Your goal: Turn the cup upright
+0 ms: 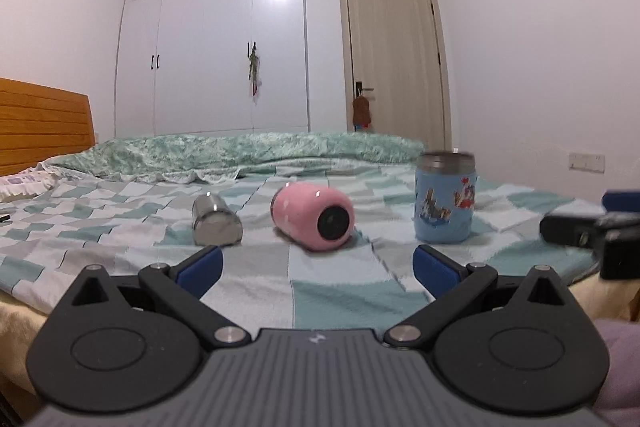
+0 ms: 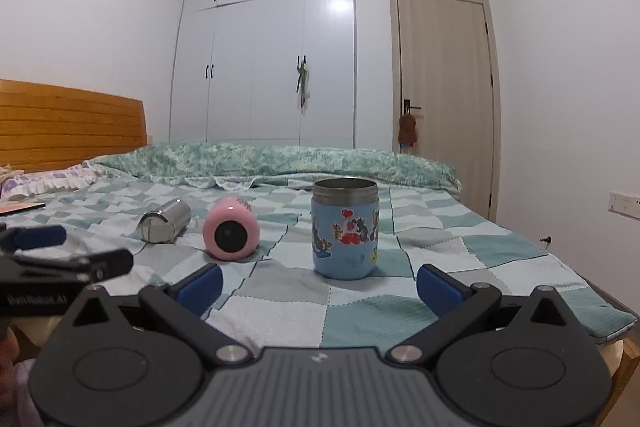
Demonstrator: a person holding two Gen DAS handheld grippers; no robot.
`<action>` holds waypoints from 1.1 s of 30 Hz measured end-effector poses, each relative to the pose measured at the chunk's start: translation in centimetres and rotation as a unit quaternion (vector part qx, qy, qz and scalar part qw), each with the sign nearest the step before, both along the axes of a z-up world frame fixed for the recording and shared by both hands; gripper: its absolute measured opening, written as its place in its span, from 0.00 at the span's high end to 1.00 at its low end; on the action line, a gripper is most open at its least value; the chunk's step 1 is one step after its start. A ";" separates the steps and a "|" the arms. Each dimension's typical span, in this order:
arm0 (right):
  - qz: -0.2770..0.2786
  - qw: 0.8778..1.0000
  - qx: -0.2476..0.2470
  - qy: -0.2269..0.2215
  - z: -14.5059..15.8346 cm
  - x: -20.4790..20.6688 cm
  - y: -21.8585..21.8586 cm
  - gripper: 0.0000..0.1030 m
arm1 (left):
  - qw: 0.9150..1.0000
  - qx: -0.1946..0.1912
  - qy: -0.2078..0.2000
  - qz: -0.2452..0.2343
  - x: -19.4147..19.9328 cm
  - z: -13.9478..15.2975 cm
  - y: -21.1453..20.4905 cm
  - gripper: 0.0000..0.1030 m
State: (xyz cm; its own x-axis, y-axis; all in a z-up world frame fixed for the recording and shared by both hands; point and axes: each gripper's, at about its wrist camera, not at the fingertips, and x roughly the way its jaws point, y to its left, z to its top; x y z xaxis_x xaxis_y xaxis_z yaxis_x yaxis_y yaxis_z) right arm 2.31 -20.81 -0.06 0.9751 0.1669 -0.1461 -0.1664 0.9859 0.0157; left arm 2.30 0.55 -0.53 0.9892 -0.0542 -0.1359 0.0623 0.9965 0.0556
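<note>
White wardrobe (image 2: 264, 51) and door (image 2: 444, 87) behind bed (image 2: 360, 307).

White lettering reading "GenRobot.AI", blurred but legible, runs along the black body of the left gripper (image 2: 68, 259) as seen in the right wrist view. The blue cup (image 2: 345, 233) carries cartoon stickers only; no words on it can be read.
</note>
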 end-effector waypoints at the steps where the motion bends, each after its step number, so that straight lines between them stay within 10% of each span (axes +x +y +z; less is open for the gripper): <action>1: -0.002 1.000 0.000 -0.003 -0.1 -0.1 0.0 0.00 | 1.000 0.001 -0.001 0.000 0.0 0.0 -0.1 0.00; 33: -0.018 1.000 -0.003 -0.023 -0.2 -0.6 -0.6 0.00 | 1.000 -0.006 -0.016 -0.005 -0.5 -0.2 -0.1 0.00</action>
State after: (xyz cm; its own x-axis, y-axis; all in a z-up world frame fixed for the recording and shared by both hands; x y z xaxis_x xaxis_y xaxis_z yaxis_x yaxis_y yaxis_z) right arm 1.71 -21.42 -0.30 0.9863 0.1305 -0.1008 -0.1308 0.9914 0.0031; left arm 1.79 0.44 -0.68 0.9924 -0.0662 -0.1037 0.0713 0.9964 0.0467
